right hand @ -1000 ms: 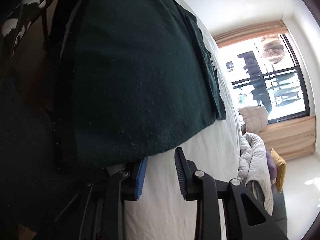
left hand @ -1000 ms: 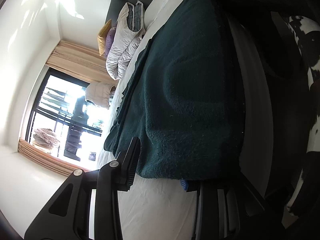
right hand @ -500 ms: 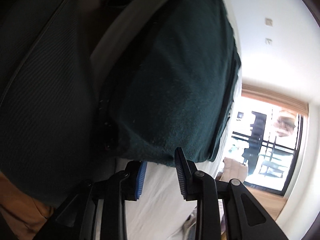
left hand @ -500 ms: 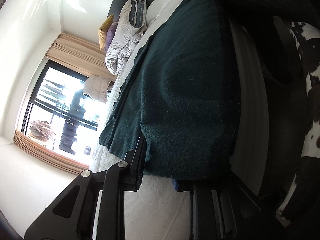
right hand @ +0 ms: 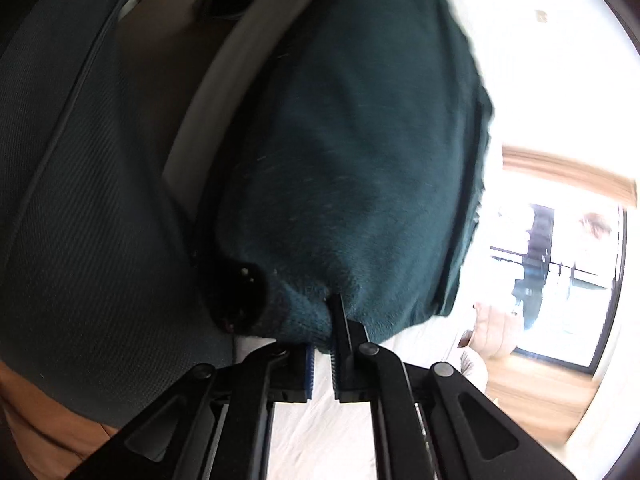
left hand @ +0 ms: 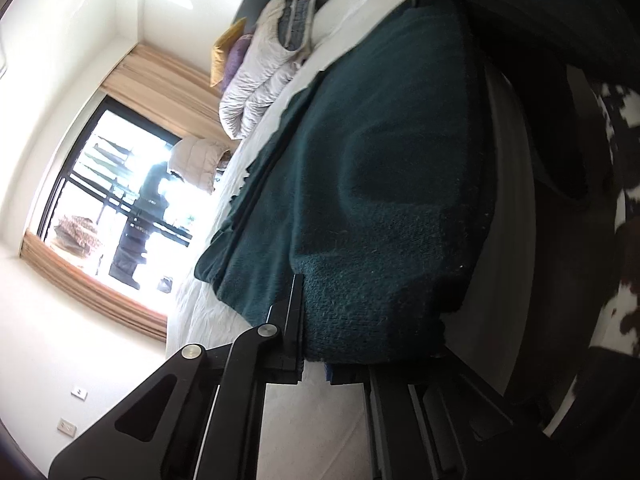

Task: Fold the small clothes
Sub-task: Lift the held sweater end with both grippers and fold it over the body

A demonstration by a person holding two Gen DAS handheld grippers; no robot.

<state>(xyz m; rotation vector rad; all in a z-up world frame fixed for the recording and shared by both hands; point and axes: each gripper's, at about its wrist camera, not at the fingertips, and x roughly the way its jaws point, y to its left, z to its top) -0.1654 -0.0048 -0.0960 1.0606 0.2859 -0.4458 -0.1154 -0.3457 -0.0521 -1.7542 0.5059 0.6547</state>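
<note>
Both wrist views (rolled sideways) closely face the garment (left hand: 392,184).

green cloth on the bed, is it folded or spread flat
Folded, at least partly: the green cloth lies in stacked layers, an upper thick layer over a thinner one showing along its far edge on the white bed.

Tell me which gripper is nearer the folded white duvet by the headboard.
Left. The left gripper clamps the green garment with the duvet ahead; the right gripper grips it facing the window.
</note>
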